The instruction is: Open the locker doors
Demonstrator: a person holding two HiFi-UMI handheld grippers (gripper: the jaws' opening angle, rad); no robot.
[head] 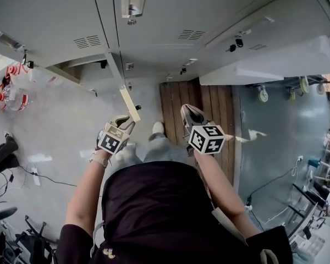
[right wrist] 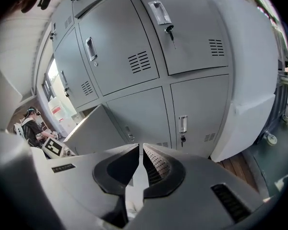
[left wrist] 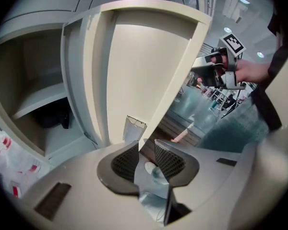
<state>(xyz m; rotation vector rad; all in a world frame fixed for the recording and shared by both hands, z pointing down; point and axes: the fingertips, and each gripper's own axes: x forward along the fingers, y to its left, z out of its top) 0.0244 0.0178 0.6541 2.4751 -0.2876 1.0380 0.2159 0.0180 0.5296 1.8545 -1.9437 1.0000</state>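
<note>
My left gripper (left wrist: 145,143) holds the edge of one low door (left wrist: 149,71), swung wide open, my right gripper (right wrist: 140,148) is pinched shut on nothing, and the other doors (right wrist: 197,111) I see are closed

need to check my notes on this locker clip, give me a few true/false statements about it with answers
1. The left gripper is clamped on the edge of the open locker door. True.
2. The right gripper grips a door handle. False: its jaws are shut on nothing, short of the lockers.
3. The open locker has a shelf inside. True.
4. The bottom-right door in the right gripper view stands open. False: it is closed, with a key in its lock.
</note>
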